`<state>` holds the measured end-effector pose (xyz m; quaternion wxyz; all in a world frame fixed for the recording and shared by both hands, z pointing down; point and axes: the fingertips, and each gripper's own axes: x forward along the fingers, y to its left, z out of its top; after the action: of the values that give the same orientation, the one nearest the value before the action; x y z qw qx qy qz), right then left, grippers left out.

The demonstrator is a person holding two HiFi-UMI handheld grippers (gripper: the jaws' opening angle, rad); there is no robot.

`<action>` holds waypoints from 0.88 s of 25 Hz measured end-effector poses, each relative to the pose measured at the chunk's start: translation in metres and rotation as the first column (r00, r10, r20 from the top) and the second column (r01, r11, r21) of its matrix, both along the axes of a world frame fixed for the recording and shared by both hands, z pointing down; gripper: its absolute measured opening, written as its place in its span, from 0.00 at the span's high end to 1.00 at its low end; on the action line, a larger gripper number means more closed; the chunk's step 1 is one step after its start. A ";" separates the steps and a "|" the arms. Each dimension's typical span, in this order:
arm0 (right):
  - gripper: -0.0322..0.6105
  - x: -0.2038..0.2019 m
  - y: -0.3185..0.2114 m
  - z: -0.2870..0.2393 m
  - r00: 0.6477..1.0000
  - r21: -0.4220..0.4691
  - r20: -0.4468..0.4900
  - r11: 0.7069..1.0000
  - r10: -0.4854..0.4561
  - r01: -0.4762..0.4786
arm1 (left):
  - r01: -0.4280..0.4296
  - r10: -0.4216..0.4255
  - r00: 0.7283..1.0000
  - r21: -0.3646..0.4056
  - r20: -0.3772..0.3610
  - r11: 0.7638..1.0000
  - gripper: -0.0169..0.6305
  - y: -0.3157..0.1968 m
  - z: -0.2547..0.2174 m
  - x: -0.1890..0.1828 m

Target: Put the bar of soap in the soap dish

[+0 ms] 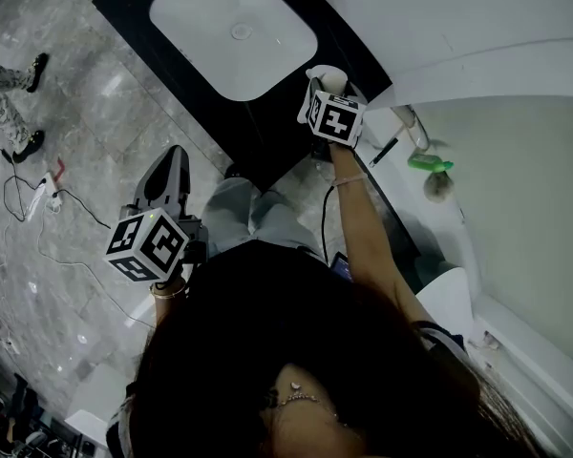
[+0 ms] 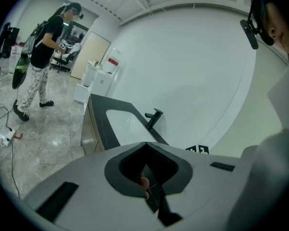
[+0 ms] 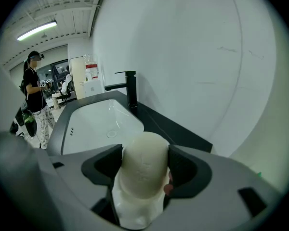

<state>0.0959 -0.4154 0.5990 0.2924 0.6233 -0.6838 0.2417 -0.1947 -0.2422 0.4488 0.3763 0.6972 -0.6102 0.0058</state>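
Note:
A cream bar of soap (image 3: 144, 162) stands upright between the jaws of my right gripper (image 3: 144, 150), which is shut on it. Under the soap, between the same jaws, is a white piece (image 3: 135, 211); I cannot tell whether it is the soap dish. In the head view the right gripper (image 1: 327, 82) is held over the black counter (image 1: 286, 113), just right of the white basin (image 1: 234, 31). My left gripper (image 1: 169, 165) hangs lower left, off the counter, above the floor. In the left gripper view its jaws (image 2: 147, 146) meet with nothing between them.
A black faucet (image 3: 129, 88) stands behind the basin (image 3: 98, 121). Right of the counter a white curved ledge (image 1: 516, 189) carries a green item (image 1: 430, 163). Cables (image 1: 38, 198) lie on the marble floor. Another person (image 2: 41, 57) stands farther off.

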 end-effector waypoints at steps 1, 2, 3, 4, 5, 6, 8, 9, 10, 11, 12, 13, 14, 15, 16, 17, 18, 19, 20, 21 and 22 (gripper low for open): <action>0.48 0.000 0.000 0.000 1.000 -0.001 -0.005 1.000 -0.001 0.001 | 0.000 0.000 1.000 0.002 0.000 1.000 0.98 0.000 -0.001 0.000; 0.48 0.000 0.000 0.000 1.000 -0.002 -0.007 1.000 -0.001 0.001 | -0.001 0.001 1.000 0.004 0.001 1.000 0.98 0.000 -0.001 0.000; 0.48 -0.001 0.000 0.000 1.000 -0.002 -0.002 1.000 -0.001 0.001 | -0.001 0.001 1.000 0.005 0.001 1.000 0.98 0.000 -0.001 0.000; 0.48 -0.001 0.000 -0.001 1.000 -0.002 0.006 1.000 0.001 -0.001 | -0.001 0.001 1.000 0.006 0.002 1.000 0.98 0.000 -0.002 0.000; 0.48 -0.001 0.000 -0.002 1.000 -0.003 0.015 1.000 0.003 -0.003 | -0.002 0.002 1.000 0.007 0.002 1.000 0.98 0.000 -0.002 0.000; 0.48 -0.001 0.000 -0.004 1.000 0.000 0.020 1.000 0.005 -0.005 | -0.003 0.003 1.000 0.008 0.002 1.000 0.98 0.001 -0.002 0.000; 0.48 -0.001 0.001 -0.010 1.000 0.014 0.027 1.000 0.007 -0.007 | -0.005 0.005 1.000 0.013 0.002 1.000 0.98 0.001 -0.004 0.000; 0.48 -0.001 0.002 -0.014 0.999 0.023 0.031 1.000 0.008 -0.008 | -0.007 0.007 1.000 0.016 0.001 1.000 0.98 0.002 -0.005 0.001; 0.48 -0.001 0.003 -0.018 0.999 0.031 0.036 0.999 0.010 -0.011 | -0.010 0.010 1.000 0.021 0.001 1.000 0.98 0.002 -0.006 0.001; 0.48 -0.001 0.004 -0.022 0.999 0.035 0.044 0.999 0.013 -0.015 | -0.014 0.014 1.000 0.025 0.001 1.000 0.98 0.001 -0.007 0.002; 0.48 0.000 0.006 -0.026 0.998 0.035 0.053 0.999 0.018 -0.020 | -0.018 0.018 1.000 0.029 0.001 0.999 0.98 0.001 -0.008 0.004; 0.48 0.001 0.009 -0.029 0.998 0.035 0.064 0.999 0.024 -0.026 | -0.024 0.024 1.000 0.033 0.001 0.999 0.98 0.001 -0.010 0.005; 0.48 0.002 0.012 -0.033 0.997 0.035 0.073 0.999 0.031 -0.033 | -0.031 0.031 1.000 0.037 0.002 0.999 0.98 0.001 -0.011 0.007; 0.51 0.004 0.015 -0.038 0.996 0.038 0.077 0.998 0.039 -0.042 | -0.038 0.038 0.999 0.041 0.003 0.998 0.98 0.001 -0.013 0.010; 0.57 0.007 0.019 -0.043 0.996 0.045 0.074 0.998 0.049 -0.053 | -0.045 0.045 0.999 0.045 0.003 0.998 0.98 0.001 -0.014 0.012; 0.64 0.011 0.023 -0.048 0.996 0.054 0.067 0.997 0.060 -0.064 | -0.053 0.053 0.999 0.049 0.004 0.997 0.98 0.001 -0.015 0.014; 0.71 0.014 0.028 -0.052 0.996 0.061 0.060 0.995 0.070 -0.074 | -0.062 0.061 0.998 0.053 0.005 0.997 0.98 0.002 -0.017 0.016; 0.75 0.016 0.033 -0.056 0.995 0.064 0.057 0.995 0.077 -0.081 | -0.072 0.072 0.997 0.056 0.008 0.996 0.98 0.002 -0.018 0.019; 0.78 0.018 0.039 -0.060 0.995 0.064 0.058 0.994 0.081 -0.085 | -0.084 0.084 0.996 0.060 0.012 0.995 0.98 0.002 -0.019 0.022; 0.83 0.020 0.045 -0.064 0.995 0.065 0.060 0.994 0.084 -0.088 | -0.098 0.097 0.995 0.063 0.018 0.993 0.98 0.002 -0.020 0.026; 0.86 0.022 0.051 -0.069 0.994 0.068 0.065 0.994 0.084 -0.089 | -0.112 0.111 0.994 0.067 0.025 0.991 0.98 0.002 -0.021 0.030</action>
<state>0.1180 -0.3643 0.5299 0.2379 0.6545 -0.6731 0.2489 -0.1648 -0.2401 0.4277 0.3448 0.7427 -0.5740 0.0131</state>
